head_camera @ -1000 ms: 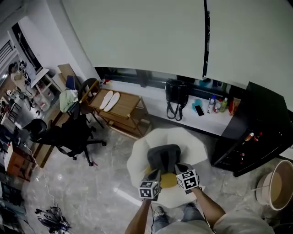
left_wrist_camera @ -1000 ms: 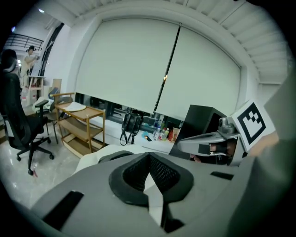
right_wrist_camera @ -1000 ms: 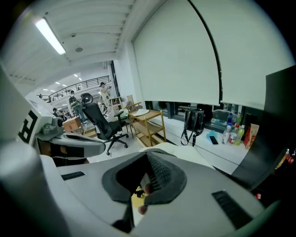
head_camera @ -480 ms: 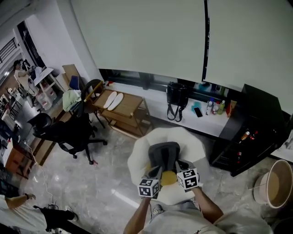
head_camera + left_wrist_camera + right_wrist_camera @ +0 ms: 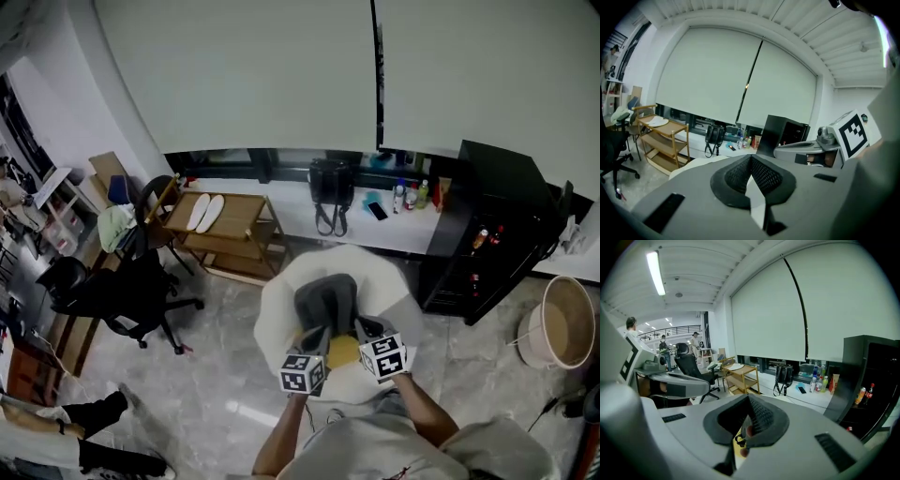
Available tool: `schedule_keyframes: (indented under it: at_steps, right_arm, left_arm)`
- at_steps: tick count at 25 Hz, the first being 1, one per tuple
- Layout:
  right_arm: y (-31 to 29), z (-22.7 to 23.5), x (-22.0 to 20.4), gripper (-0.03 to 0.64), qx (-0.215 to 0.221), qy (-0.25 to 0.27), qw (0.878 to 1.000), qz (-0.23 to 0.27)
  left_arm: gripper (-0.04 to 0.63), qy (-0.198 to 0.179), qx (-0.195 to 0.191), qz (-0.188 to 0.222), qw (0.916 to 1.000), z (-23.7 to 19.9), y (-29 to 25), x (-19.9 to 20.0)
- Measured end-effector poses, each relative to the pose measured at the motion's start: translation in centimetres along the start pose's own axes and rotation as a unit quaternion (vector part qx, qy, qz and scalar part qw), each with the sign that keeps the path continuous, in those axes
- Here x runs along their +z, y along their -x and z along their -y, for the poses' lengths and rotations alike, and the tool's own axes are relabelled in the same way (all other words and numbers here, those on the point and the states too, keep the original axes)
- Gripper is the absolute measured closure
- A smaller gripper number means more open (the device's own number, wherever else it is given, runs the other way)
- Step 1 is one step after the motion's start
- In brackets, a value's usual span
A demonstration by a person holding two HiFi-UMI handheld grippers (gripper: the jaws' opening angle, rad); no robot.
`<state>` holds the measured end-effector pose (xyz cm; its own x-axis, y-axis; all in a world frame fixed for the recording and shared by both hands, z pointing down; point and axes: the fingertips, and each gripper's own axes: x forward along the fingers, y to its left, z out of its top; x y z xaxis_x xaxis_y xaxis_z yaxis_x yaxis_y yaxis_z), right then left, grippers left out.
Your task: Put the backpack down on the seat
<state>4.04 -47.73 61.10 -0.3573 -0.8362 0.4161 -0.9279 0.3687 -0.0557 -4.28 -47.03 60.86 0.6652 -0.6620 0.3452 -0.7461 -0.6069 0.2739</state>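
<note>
Left gripper (image 5: 317,336) jaws closed tight; right gripper (image 5: 362,327) same. Grey backpack (image 5: 326,300) just ahead of both, lying on white seat (image 5: 273,323).

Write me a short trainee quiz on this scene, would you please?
1. True or false: the black bag stands on the floor.
2. The round seat is: A white, B black, C brown.
3. Fill in: the jaws of the left gripper and the right gripper are both ___.
Key: 1 false, it stands on the white ledge; 2 A; 3 shut.
</note>
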Motion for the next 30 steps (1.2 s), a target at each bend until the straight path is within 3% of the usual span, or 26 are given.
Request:
schedule_keyframes:
  at_steps: [9, 18, 30]
  right_arm:
    - [1.9, -5.6, -0.3, 0.589, -0.026, -0.004, 1.0, 0.006]
    - [3.4, -7.4, -1.0, 0.589, -0.015, -0.002, 1.0, 0.007]
    - [11.2, -7.6, -3.9, 0.589, -0.003, 0.005, 1.0, 0.013]
  left_arm:
    - [0.565, -0.016, -0.043, -0.009, 0.9989, -0.5, 3.4, -0.9]
    - [0.565, -0.004, -0.033, -0.007, 0.9994, 0.5, 6.1, -2.5]
    - [0.565, -0.018, -0.033, -0.012, 0.9992, 7.9, 8.7, -5.4]
